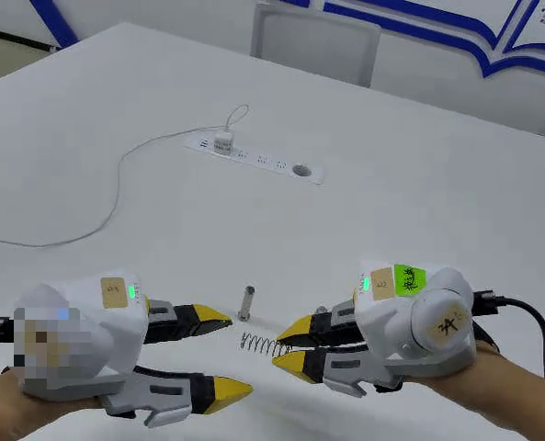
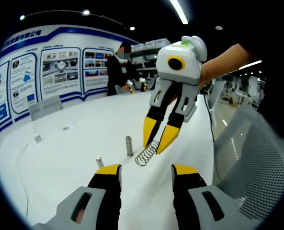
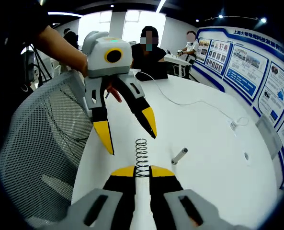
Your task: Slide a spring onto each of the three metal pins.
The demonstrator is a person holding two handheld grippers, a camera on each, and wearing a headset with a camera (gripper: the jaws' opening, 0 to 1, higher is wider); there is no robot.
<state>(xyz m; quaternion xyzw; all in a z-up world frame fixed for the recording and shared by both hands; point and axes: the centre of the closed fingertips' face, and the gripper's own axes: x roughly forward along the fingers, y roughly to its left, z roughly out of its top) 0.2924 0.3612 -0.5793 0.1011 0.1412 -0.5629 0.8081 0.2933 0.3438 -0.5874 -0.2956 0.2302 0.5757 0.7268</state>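
White table (image 1: 391, 211): both grippers low over it, tips facing, just in front of the upright pin (image 1: 246, 301). Right gripper (image 1: 287, 347) has its jaws clamped on one end of the spring (image 1: 258, 344), probably so the free end stays clear to go over the pin. Left gripper (image 1: 238, 354) has its jaws well apart, holding nothing, near that free end.

Ceiling lights (image 2: 179, 10) shine over a white table (image 1: 391, 202) and blue-trimmed poster wall (image 2: 60, 67).

White-bodied left gripper (image 1: 238, 354) and right gripper (image 1: 278, 349), yellow-tipped black jaws
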